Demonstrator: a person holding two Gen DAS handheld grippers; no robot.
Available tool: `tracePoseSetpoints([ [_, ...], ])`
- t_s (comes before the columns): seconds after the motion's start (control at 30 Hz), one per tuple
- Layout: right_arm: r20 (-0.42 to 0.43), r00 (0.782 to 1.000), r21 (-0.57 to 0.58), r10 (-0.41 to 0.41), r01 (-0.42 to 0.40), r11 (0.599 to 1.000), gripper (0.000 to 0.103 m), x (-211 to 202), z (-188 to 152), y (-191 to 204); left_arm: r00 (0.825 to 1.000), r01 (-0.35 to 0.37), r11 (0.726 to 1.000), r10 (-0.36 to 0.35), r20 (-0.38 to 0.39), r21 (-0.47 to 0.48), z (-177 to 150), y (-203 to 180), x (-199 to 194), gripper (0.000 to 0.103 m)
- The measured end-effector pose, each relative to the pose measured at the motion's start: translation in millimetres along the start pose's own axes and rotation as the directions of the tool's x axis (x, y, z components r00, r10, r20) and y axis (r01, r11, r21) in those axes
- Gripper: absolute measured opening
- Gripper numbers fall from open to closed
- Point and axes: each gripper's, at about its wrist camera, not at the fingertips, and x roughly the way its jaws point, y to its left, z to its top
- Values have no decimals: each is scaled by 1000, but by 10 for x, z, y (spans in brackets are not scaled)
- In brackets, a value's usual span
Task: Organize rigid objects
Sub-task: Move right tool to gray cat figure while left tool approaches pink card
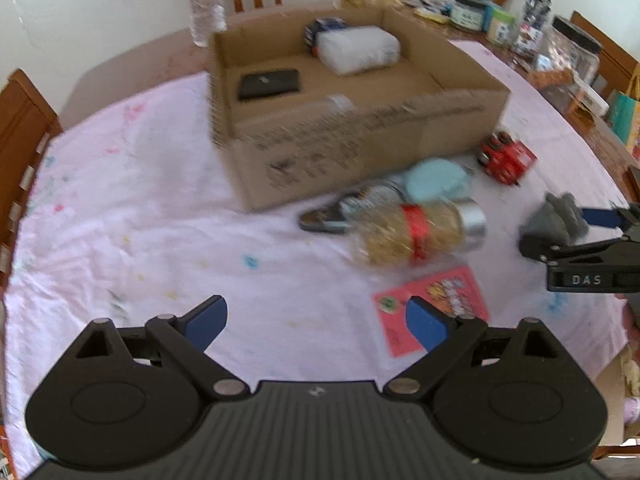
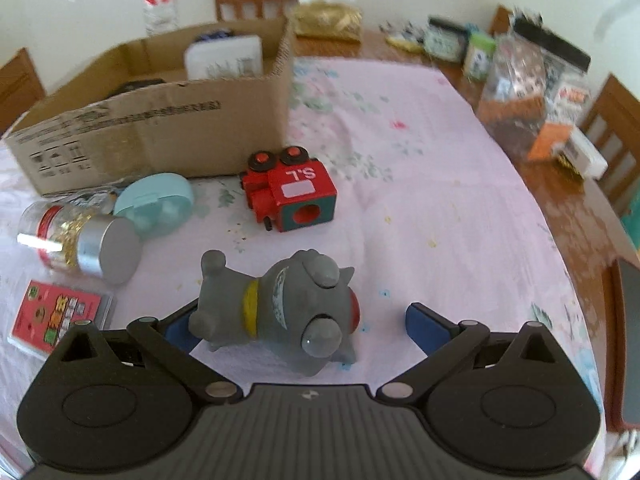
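A cardboard box [image 1: 360, 136] stands on the pink cloth and holds a black wallet [image 1: 269, 83] and a white packet [image 1: 358, 49]. In front of it lie a gold-filled jar [image 1: 416, 234], a pale blue case [image 1: 436, 179], a red toy train [image 1: 506, 157] and a pink card [image 1: 432, 304]. My left gripper [image 1: 316, 322] is open and empty above the cloth. My right gripper [image 2: 300, 326] is open around a grey toy figure [image 2: 280, 306] lying on its side; it also shows in the left wrist view [image 1: 560, 220]. The train [image 2: 290, 192], jar [image 2: 80, 240] and case [image 2: 156, 204] lie beyond.
A water bottle [image 1: 204, 0] stands behind the box [image 2: 152, 120]. Jars and packets [image 2: 532, 92] crowd the bare wooden table at the far right. Wooden chairs [image 1: 20, 140] ring the table. A pink card [image 2: 56, 316] lies at my right gripper's left.
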Motion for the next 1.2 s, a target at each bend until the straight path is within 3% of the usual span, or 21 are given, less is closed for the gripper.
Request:
tracePoseSetpoints([
  [0.3, 41, 995, -102, 87, -82, 991, 103, -23, -65, -95, 999, 45, 998, -46, -17, -35, -72, -407, 193, 96],
  [0.53, 49, 989, -159, 136, -127, 979, 103, -25, -99, -149, 999, 19, 996, -17, 33, -85, -100, -589, 273, 99],
  [0.77, 51, 988, -172, 149, -138, 975, 103, -37, -103, -152, 999, -29, 995, 31, 12, -92, -131, -736, 348, 100],
  [1.2, 11, 985, -205, 175, -169, 964, 103, -43, -38, 88, 997, -66, 987, 69, 16, -149, -257, -305, 300, 100],
])
